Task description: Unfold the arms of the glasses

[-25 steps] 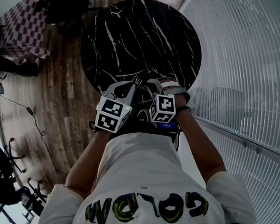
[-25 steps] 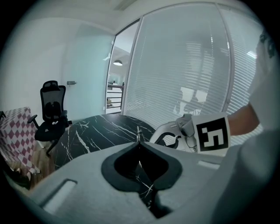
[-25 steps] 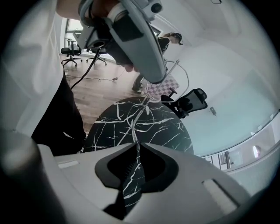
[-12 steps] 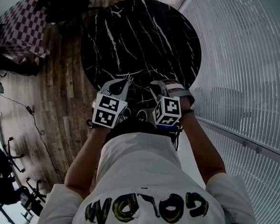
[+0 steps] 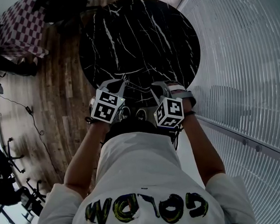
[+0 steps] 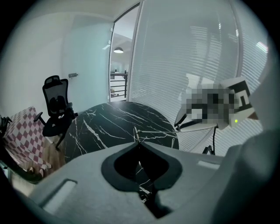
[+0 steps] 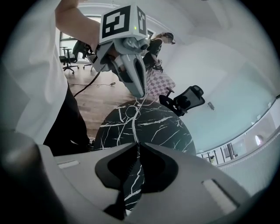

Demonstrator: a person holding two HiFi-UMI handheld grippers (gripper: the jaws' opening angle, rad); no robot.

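Now glasses (image 7: 133, 121) strung between left tool (image 6: 138, 142), right tool (image 7: 137, 145); both pinch them.

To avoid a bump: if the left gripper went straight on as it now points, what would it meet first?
Probably the black marble table: the left gripper, shut on the thin glasses, aims down at its top. Depth is unclear.
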